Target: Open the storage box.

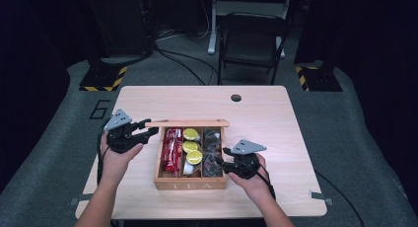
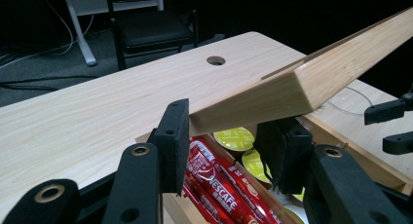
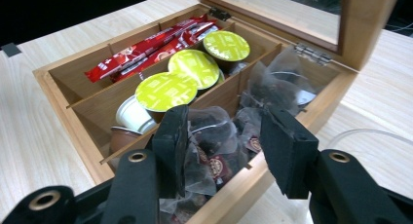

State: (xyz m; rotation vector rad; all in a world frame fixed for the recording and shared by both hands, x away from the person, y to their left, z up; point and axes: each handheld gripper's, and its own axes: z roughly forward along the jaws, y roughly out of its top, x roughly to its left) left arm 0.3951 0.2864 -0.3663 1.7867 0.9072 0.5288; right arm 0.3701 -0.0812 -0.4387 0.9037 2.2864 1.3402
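Lying between right claw (image 3: 221, 151) pads: tea bags (image 3: 214, 146).

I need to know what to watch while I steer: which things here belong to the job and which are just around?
In the job: left gripper clamped on the box lid; wooden tea box; clear tea bags between the open right gripper jaws.

Just around: red sachets, green-lidded pods, chair.

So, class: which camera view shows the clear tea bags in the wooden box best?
The right gripper view: the tea bags lie close up between the right gripper's open jaws, in the compartment beside the green-lidded capsules. The high view shows them as a small dark patch. In the left gripper view the raised lid covers that side.
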